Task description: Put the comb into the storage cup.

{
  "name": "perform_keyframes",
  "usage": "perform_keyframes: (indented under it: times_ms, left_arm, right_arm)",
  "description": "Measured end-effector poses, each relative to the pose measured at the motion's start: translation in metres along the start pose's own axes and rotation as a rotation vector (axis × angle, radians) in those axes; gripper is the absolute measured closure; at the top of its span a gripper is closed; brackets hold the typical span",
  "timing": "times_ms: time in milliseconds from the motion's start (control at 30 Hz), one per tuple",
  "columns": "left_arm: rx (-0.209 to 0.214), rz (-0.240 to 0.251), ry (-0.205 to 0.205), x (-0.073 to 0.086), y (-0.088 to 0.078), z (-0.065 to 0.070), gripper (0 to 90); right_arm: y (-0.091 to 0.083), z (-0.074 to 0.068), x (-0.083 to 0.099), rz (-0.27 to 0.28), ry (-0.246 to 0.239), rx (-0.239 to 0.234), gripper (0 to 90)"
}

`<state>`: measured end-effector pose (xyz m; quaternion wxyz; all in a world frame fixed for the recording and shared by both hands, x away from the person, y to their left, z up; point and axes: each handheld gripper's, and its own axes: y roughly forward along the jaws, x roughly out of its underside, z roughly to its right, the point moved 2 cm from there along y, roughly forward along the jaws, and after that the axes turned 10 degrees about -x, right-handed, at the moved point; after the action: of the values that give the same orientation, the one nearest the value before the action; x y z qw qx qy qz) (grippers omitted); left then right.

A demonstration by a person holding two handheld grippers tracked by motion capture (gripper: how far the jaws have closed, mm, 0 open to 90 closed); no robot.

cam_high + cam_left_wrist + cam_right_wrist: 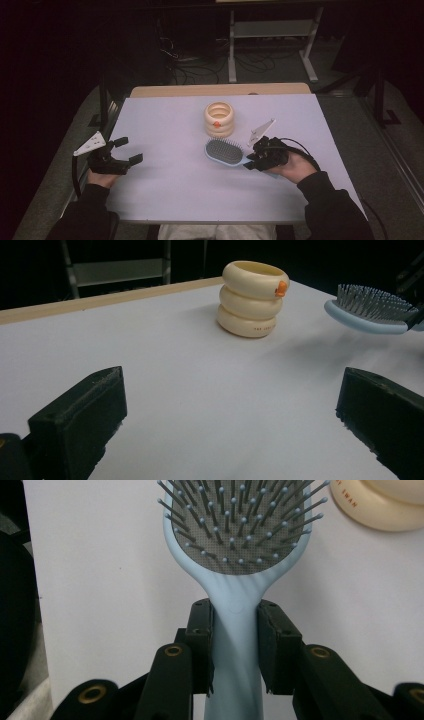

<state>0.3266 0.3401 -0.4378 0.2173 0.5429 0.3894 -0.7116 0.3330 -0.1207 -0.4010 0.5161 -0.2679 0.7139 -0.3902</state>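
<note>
Clamping the handle of the light-blue plastic paddle hairbrush [235,630] between both jaws of the right gripper [256,159], bristles up, head pointing toward nine o'clock; sitting just at five o'clock of the cream stack of three rings [219,119]; spreading the left gripper [129,150] wide over bare white tabletop [170,180] at the eight o'clock edge.

Light-blue hairbrush [225,152], bristles up, handle clamped in right gripper [255,156], just beside cream ringed holder [219,119]
</note>
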Motion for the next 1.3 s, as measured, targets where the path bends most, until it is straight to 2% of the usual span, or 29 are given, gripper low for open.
perform_keyframes:
  times_ms: [300, 433, 800, 1033, 1133, 1300]
  left_arm:
    - [0.001, 0.000, -0.008, 0.000, 0.000, -0.001, 0.0]
    - [0.003, -0.001, -0.012, 0.000, 0.000, -0.001, 0.0]
    - [0.004, -0.015, -0.002, -0.001, 0.005, 0.000, 0.0]
    - [0.016, 0.009, 0.008, -0.009, 0.003, 0.003, 0.0]
    - [0.037, 0.025, -0.010, -0.015, 0.004, 0.006, 0.0]
    - [0.064, 0.036, 0.026, -0.029, 0.009, 0.015, 0.0]
  right_arm:
    - [-0.013, -0.002, -0.015, 0.018, -0.023, 0.011, 68.6]
    - [-0.020, -0.001, -0.021, 0.045, -0.022, 0.015, 68.6]
    - [-0.037, 0.005, -0.037, 0.091, -0.024, 0.056, 68.6]
    - [-0.043, 0.010, -0.048, 0.102, -0.026, 0.081, 68.6]
    - [-0.047, 0.011, -0.054, 0.112, -0.024, 0.088, 68.6]
    - [-0.052, 0.013, -0.063, 0.122, -0.031, 0.100, 68.6]
